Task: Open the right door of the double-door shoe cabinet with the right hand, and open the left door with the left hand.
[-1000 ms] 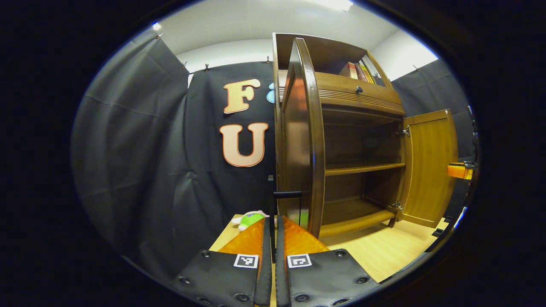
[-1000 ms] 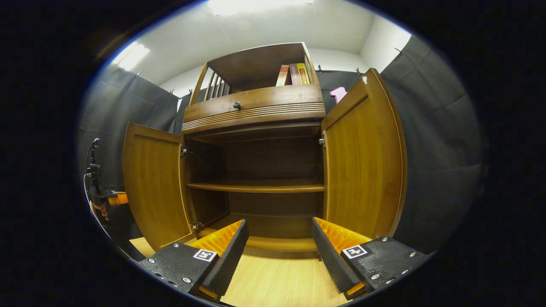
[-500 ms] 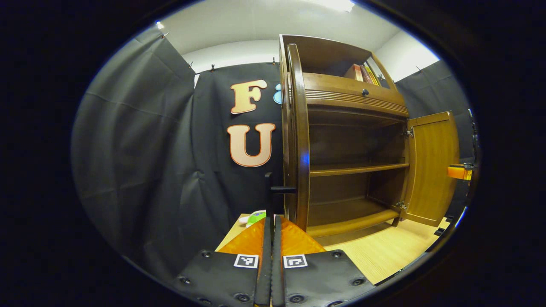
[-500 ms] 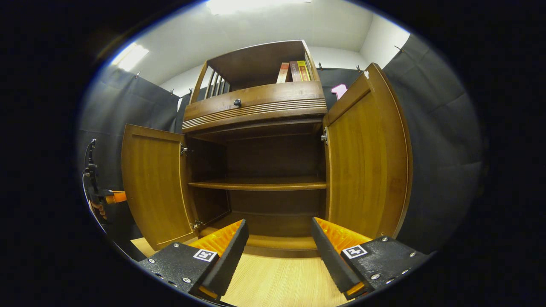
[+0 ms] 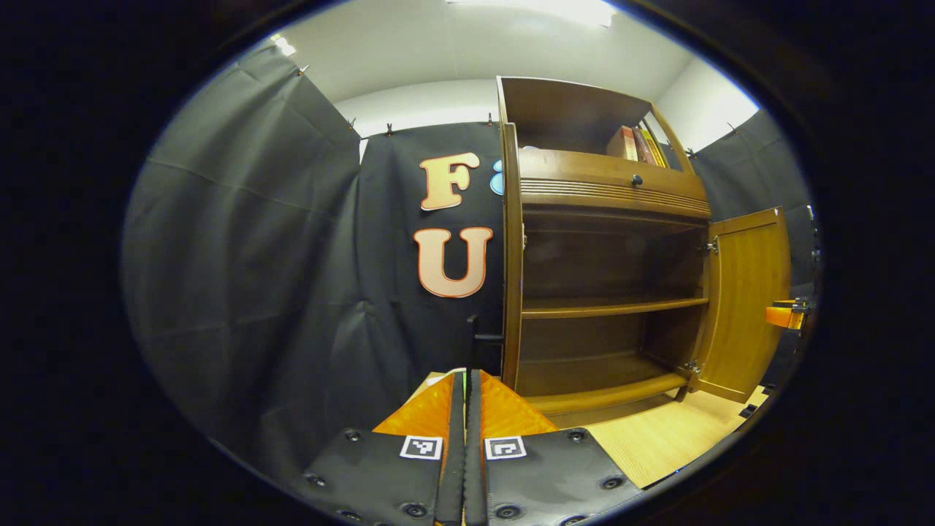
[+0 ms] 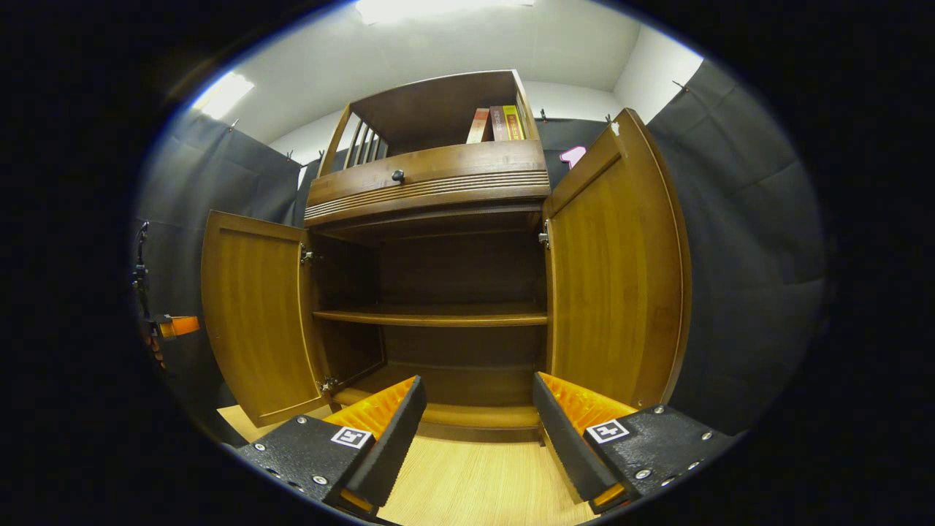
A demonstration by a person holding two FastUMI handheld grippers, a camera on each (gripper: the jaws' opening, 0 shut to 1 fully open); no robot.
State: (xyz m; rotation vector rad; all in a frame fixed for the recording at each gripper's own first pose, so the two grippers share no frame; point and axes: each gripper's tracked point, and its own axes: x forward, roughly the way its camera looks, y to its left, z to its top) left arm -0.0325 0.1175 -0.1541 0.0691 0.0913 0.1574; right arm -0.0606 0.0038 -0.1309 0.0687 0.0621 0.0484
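black cloth backs the shoe cabinet point(image 6: 438, 292), both doors swung wide. left gripper point(image 5: 464, 380) is pinched narrow on the left door point(image 5: 511, 248) handle point(image 5: 478, 337) at 12 o'clock, likely to hold it open; right gripper point(image 6: 478, 398) gapes wide, holding nothing, right door point(image 6: 613, 270) at 2 o'clock.

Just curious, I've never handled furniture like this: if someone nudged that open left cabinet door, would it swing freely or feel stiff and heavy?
The left door probably swings easily, since it hangs on small metal hinges and already stands wide open. It looks like a solid wooden panel, so likely rigid and somewhat heavy, not floppy. The cabinet itself seems unlikely to tip from a nudge, being broad and resting flat.
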